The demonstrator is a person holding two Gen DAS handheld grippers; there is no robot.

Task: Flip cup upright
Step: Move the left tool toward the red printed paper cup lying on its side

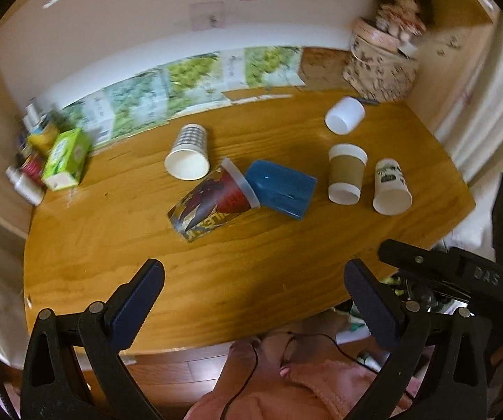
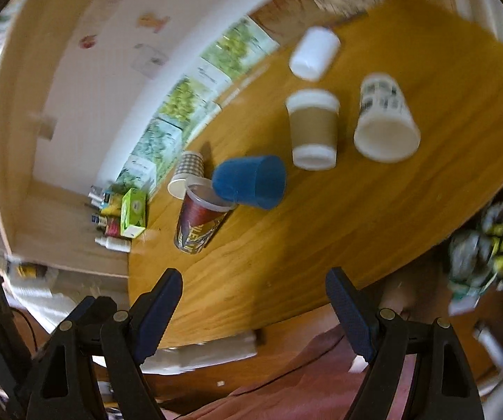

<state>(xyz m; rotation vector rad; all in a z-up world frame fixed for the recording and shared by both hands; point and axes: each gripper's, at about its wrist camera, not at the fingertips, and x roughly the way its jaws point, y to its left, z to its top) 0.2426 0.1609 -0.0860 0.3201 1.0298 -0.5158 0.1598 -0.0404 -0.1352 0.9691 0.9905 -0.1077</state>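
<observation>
Scene: six cups are seen lying on their sides on a wooden table [image 1: 286, 280], none yet upright.
Left gripper [image 1: 253, 297]: held above the near table edge, jaws spread wide, nothing between them.
Right gripper [image 2: 253, 309]: likewise held wide apart and empty, short of the cups.
Centre pair: a blue plastic cup [image 1: 281, 189] is seen touching the rim of a printed lidded cup [image 1: 213, 206]; which one is meant cannot be told.
Right group: a brown-sleeved paper cup [image 1: 346, 178], a white printed paper cup [image 1: 391, 189] and, farther off, a plain white cup [image 1: 344, 115].
Left centre: a checked paper cup [image 1: 188, 154], mouth toward the near side.
Risk, rolling: a cup on its side is judged likely to roll if nudged by one finger only.
Risk, crushing: thin paper walls may be dented by a hard squeeze.
Risk, neighbours: the touching pair may be disturbed together when either is lifted.
</observation>
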